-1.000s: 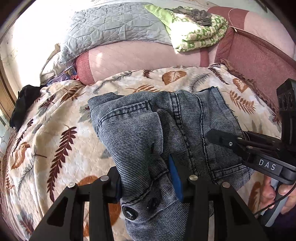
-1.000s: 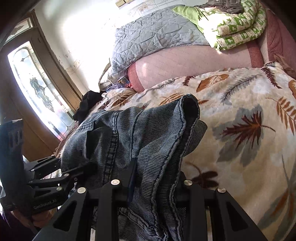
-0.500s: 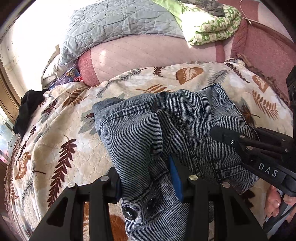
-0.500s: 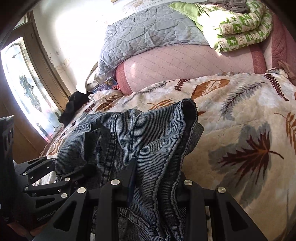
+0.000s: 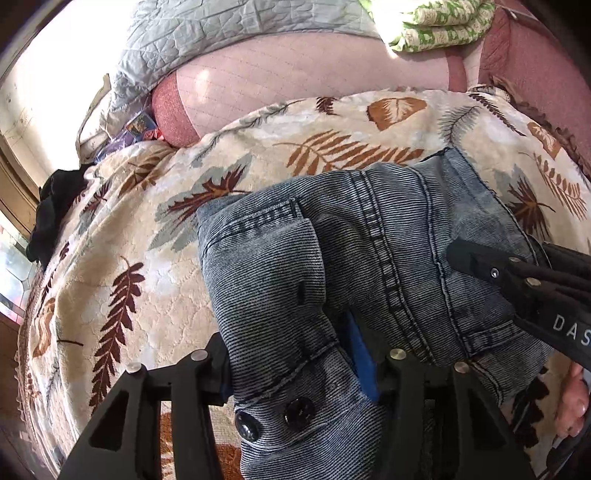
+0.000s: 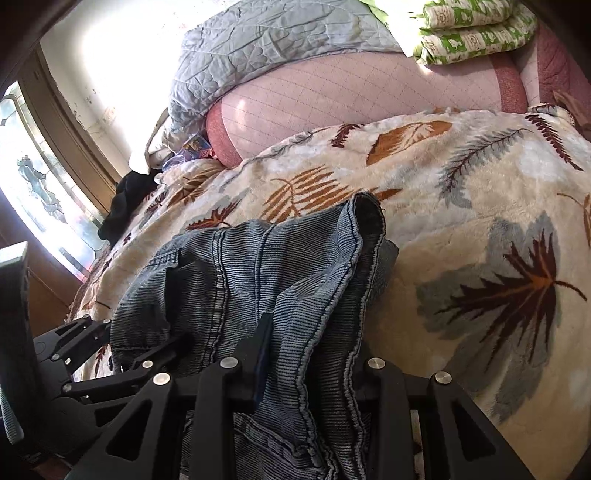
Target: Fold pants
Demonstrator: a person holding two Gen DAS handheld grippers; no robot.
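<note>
Both wrist views look steeply down, close, sharing the pants (image 5: 369, 266) (image 6: 258, 280)

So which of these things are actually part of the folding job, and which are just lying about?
Part of the job:
- jeans
- left tool, its jaws just opening, denim between them
- right tool, denim between its jaws

Lying about:
- leaf blanket
- grey quilt
- green bedding
- black cloth

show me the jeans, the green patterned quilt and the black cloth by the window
jeans (image 5: 399, 236), left wrist view, stitched seam panel
green patterned quilt (image 6: 476, 33), right wrist view, folded edge
black cloth (image 5: 50, 218), left wrist view, its middle
</note>
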